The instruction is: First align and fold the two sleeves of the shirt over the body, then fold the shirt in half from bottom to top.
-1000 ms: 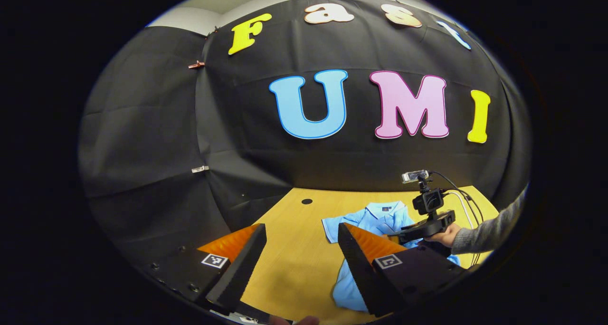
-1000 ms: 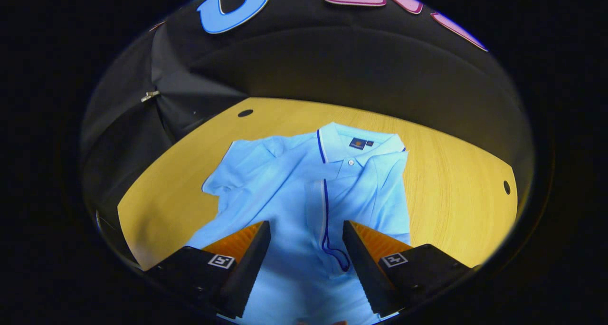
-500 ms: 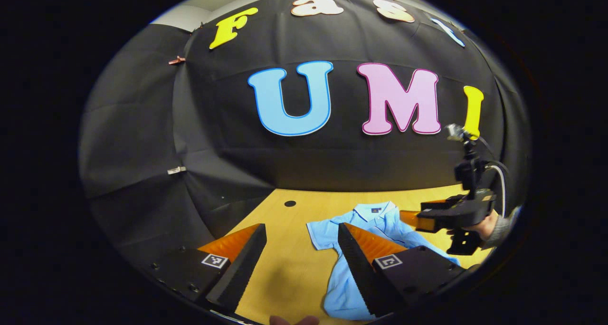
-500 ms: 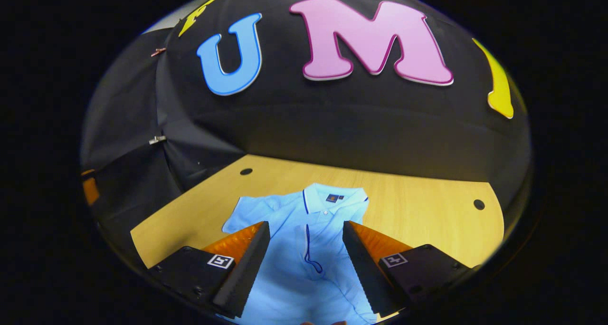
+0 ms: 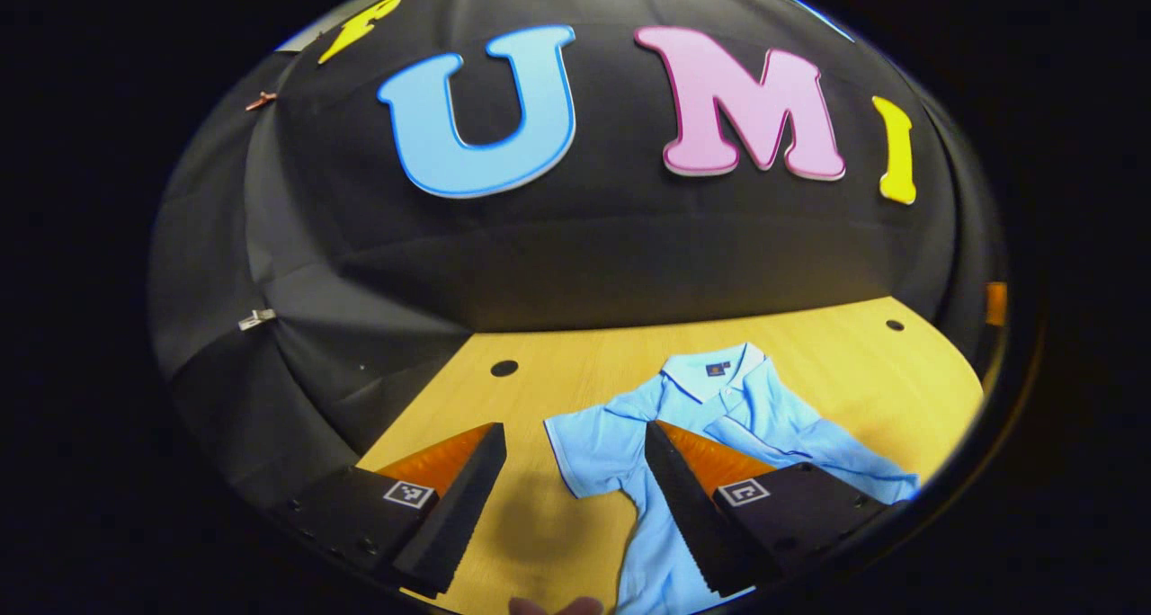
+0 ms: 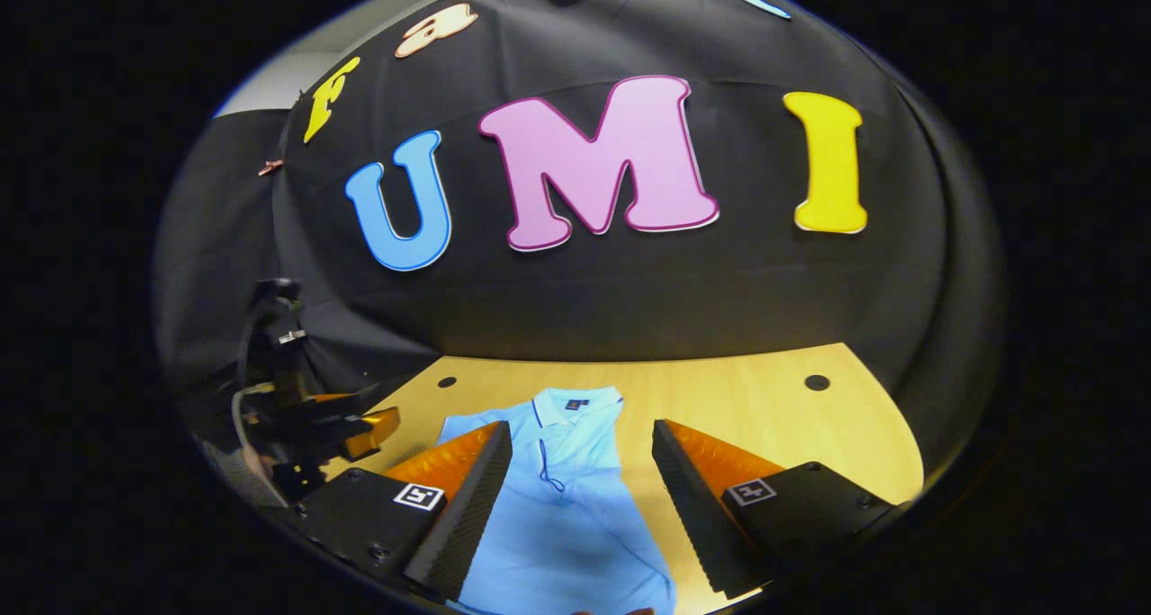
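While flat on wood-grain table (image 5: 584, 372), soft collared shirt (image 5: 764, 417).

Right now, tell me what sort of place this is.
Likely a recording booth for handling trials: black cloth wall behind a wooden table, a light blue polo shirt laid flat, and the left gripper held beside it.

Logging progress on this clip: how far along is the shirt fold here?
Done: one sleeve looks folded over the shirt, whose right edge runs straight. In hand: nothing; the left gripper and right gripper hang open above the table. Left: the other sleeve lies spread out, and the bottom-to-top fold is not yet done.
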`<state>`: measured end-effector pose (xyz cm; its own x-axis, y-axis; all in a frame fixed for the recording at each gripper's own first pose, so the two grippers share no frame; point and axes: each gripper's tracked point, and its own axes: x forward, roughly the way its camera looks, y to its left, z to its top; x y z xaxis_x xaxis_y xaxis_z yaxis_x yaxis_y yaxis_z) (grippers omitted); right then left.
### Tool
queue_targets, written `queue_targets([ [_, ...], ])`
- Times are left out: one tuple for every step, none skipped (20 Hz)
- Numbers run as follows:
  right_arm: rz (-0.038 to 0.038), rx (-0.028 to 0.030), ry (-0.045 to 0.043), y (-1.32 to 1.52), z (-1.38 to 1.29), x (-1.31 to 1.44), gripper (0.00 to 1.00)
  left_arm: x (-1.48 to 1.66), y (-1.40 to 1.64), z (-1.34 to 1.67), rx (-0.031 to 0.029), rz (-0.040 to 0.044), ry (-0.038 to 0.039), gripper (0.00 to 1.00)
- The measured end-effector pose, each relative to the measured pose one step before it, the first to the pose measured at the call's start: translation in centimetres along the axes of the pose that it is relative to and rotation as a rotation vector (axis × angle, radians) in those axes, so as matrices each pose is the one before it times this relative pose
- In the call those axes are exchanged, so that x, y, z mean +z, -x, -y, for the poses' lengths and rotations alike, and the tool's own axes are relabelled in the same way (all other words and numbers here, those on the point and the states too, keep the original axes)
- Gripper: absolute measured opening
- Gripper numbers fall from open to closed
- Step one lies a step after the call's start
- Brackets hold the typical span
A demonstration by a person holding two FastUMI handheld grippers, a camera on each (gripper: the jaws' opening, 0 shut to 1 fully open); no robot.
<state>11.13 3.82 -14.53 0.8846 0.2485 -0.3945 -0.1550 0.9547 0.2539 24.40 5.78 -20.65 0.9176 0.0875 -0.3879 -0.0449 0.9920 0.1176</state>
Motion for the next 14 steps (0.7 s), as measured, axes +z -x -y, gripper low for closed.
queue_targets([
  [-0.00483,-0.02037,-0.00791,1.176,0.803,-0.342,0.98,-0.794,-1.860,0.159,0.00421,-0.02754,-0.00300,0.99],
  [-0.00403,-0.01798,-0.01015,1.139,0.716,-0.411,0.98,-0.674,-1.752,0.051,0.00656,-0.03054,-0.00144,0.99],
  [-0.00245,-0.01835,-0.00641,0.966,0.744,-0.168,0.98,-0.795,-1.330,0.007,0.00429,-0.03186,0.00581,0.99],
  [-0.00179,-0.01905,0.00102,1.003,0.742,-0.133,0.98,-0.589,-1.191,0.030,0.00636,-0.02886,0.00849,0.99],
  [0.00296,-0.01870,0.00246,0.904,0.856,-0.047,0.98,-0.590,-1.002,0.000,0.01193,-0.02081,0.01121,0.99],
  [-0.00067,-0.01560,-0.00153,0.711,0.569,0.008,0.98,-0.366,-1.024,-0.035,0.00850,-0.02028,0.01288,0.99],
  [0.00104,-0.01549,-0.00733,0.610,0.524,-0.073,0.98,-0.394,-0.824,-0.098,0.00812,-0.01863,0.01001,0.99],
  [-0.00146,-0.01094,-0.01183,0.501,0.377,-0.127,0.98,-0.399,-0.658,-0.151,0.01343,-0.02014,0.00400,0.99],
  [0.00038,-0.01327,-0.01271,0.568,0.470,0.014,0.98,-0.447,-0.616,-0.111,0.00836,-0.02188,0.00392,0.99],
  [-0.00069,-0.00881,-0.00969,0.429,0.305,-0.045,0.98,-0.319,-0.618,0.007,0.00728,-0.01599,0.00181,0.99],
  [0.00152,-0.00831,-0.00503,0.416,0.354,0.108,0.97,-0.289,-0.582,-0.037,0.00905,-0.01375,0.00250,0.99],
  [0.00025,-0.00954,-0.00190,0.390,0.417,-0.001,0.98,-0.239,-0.540,-0.043,0.00806,-0.01303,0.00440,0.99],
  [-0.00039,-0.00628,-0.00078,0.239,0.258,-0.023,0.98,-0.314,-0.500,-0.162,0.01097,-0.01314,0.01079,0.99],
  [0.00155,-0.00440,-0.00072,0.236,0.110,-0.065,0.98,-0.142,-0.352,-0.010,0.00278,-0.01508,0.01316,0.99],
])
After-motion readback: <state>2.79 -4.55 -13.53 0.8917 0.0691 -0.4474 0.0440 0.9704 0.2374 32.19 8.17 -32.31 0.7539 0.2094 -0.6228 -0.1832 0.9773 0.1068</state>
